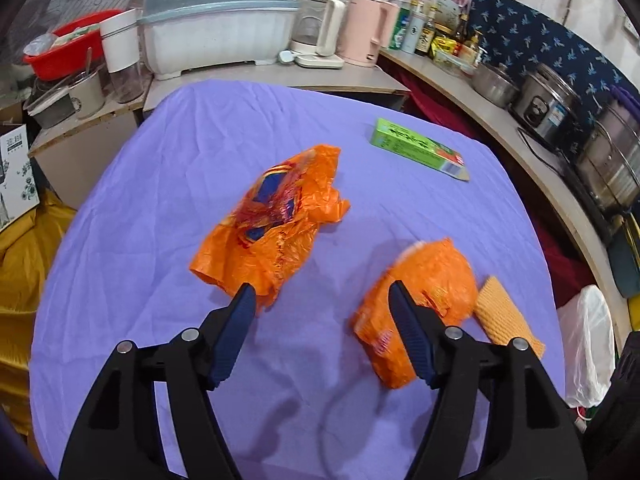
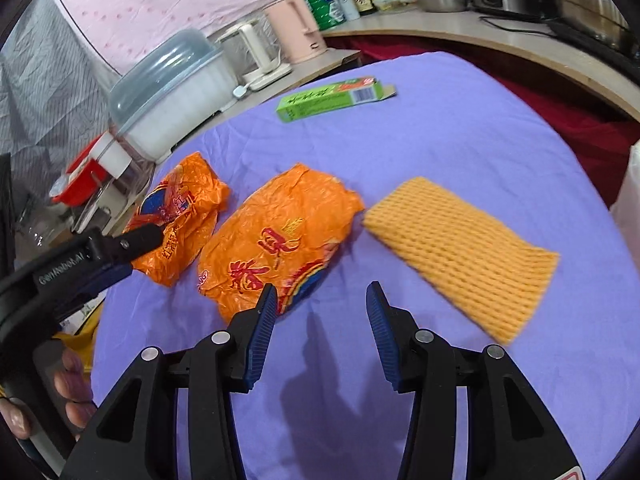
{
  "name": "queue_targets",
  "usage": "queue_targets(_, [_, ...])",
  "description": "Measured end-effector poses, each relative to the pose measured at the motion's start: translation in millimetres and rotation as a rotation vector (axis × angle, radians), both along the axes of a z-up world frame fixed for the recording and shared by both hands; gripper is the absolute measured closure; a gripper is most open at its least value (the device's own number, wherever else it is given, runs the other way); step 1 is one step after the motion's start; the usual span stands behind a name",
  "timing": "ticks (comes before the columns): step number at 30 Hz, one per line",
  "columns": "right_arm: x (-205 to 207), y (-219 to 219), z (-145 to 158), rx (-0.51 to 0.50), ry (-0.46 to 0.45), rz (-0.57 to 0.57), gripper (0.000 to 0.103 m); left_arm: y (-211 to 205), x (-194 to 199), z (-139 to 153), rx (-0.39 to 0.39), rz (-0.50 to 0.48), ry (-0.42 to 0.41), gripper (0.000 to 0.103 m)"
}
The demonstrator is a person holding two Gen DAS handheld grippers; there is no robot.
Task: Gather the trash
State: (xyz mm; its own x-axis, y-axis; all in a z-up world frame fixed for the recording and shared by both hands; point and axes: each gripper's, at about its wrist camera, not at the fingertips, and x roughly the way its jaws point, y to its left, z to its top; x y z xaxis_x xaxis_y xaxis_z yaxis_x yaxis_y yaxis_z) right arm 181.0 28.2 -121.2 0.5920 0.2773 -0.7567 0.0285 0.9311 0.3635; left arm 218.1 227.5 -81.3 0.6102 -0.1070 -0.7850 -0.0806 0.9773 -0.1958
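Two crumpled orange wrappers lie on the purple tablecloth (image 1: pixel 168 184). My left gripper (image 1: pixel 320 292) is open and empty; its left fingertip overlaps the near edge of the first wrapper (image 1: pixel 276 220), its right finger the second wrapper (image 1: pixel 420 308). A yellow foam net (image 1: pixel 504 316) lies beside that second wrapper, and a green carton (image 1: pixel 418 148) lies farther back. In the right wrist view my right gripper (image 2: pixel 322 290) is open with only cloth between its fingers, just in front of the second wrapper (image 2: pixel 276 240) and left of the foam net (image 2: pixel 460 252). The left gripper (image 2: pixel 156 236) hovers over the first wrapper (image 2: pixel 180 216).
The green carton (image 2: pixel 332 98) lies near the table's far edge. Behind stand a covered dish rack (image 1: pixel 216 20), kettles (image 1: pixel 360 32), bottles and steel pots (image 1: pixel 548 100) on counters. A white plastic bag (image 1: pixel 588 344) hangs at the right. A hand (image 2: pixel 68 392) holds the left gripper.
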Motion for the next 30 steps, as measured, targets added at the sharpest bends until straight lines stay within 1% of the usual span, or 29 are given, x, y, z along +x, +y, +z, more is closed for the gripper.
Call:
queue_targets(3, [10, 9, -6, 0.012, 0.012, 0.013, 0.058, 18, -1, 2, -0.027, 0.031, -0.008, 0.038])
queue_targets(5, [18, 13, -11, 0.02, 0.021, 0.016, 0.055, 31, 2, 1, -0.016, 0.056, -0.013, 0.038])
queue_targets(7, [23, 16, -16, 0.021, 0.033, 0.014, 0.054, 43, 9, -3, 0.008, 0.089, -0.01, 0.038])
queue_targets(9, [28, 18, -21, 0.026, 0.042, 0.011, 0.054, 57, 17, -8, 0.015, 0.116, 0.001, 0.038])
queue_targets(11, [31, 18, -24, 0.028, 0.047, 0.008, 0.054, 71, 28, -17, 0.001, 0.142, 0.02, 0.033])
queue_targets(12, [33, 19, -25, 0.028, 0.049, 0.005, 0.054, 75, 32, -22, -0.004, 0.149, 0.03, 0.032])
queue_targets(16, [40, 22, -28, 0.03, 0.046, 0.003, 0.054, 84, 51, -45, -0.018, 0.147, 0.078, 0.031])
queue_targets(19, [44, 25, -29, 0.029, 0.042, 0.004, 0.054, 87, 63, -61, -0.041, 0.14, 0.111, 0.029])
queue_targets(20, [45, 25, -29, 0.028, 0.042, 0.005, 0.055, 88, 63, -61, -0.031, 0.14, 0.094, 0.028])
queue_targets(21, [46, 26, -29, 0.026, 0.042, 0.005, 0.056, 85, 64, -61, -0.01, 0.138, 0.09, 0.028])
queue_targets(22, [46, 27, -29, 0.025, 0.038, 0.007, 0.062, 82, 65, -62, -0.002, 0.128, 0.089, 0.028])
queue_targets(23, [46, 28, -28, 0.025, 0.036, 0.013, 0.07, 79, 64, -61, 0.002, 0.123, 0.086, 0.032])
queue_targets(24, [46, 30, -28, 0.022, 0.035, 0.019, 0.074, 77, 64, -61, 0.001, 0.117, 0.083, 0.035])
queue_targets(25, [46, 31, -27, 0.019, 0.033, 0.021, 0.081, 75, 65, -61, -0.004, 0.107, 0.083, 0.039])
queue_targets(26, [46, 32, -26, 0.021, 0.03, 0.022, 0.082, 71, 63, -59, -0.017, 0.089, 0.082, 0.046])
queue_targets(27, [46, 32, -25, 0.024, 0.025, 0.022, 0.083, 68, 62, -59, -0.022, 0.08, 0.079, 0.05])
queue_targets(28, [45, 32, -23, 0.024, 0.02, 0.023, 0.085, 64, 62, -58, -0.025, 0.069, 0.078, 0.058])
queue_targets(30, [42, 32, -19, 0.021, 0.005, 0.023, 0.086, 53, 58, -54, -0.013, 0.047, 0.068, 0.064])
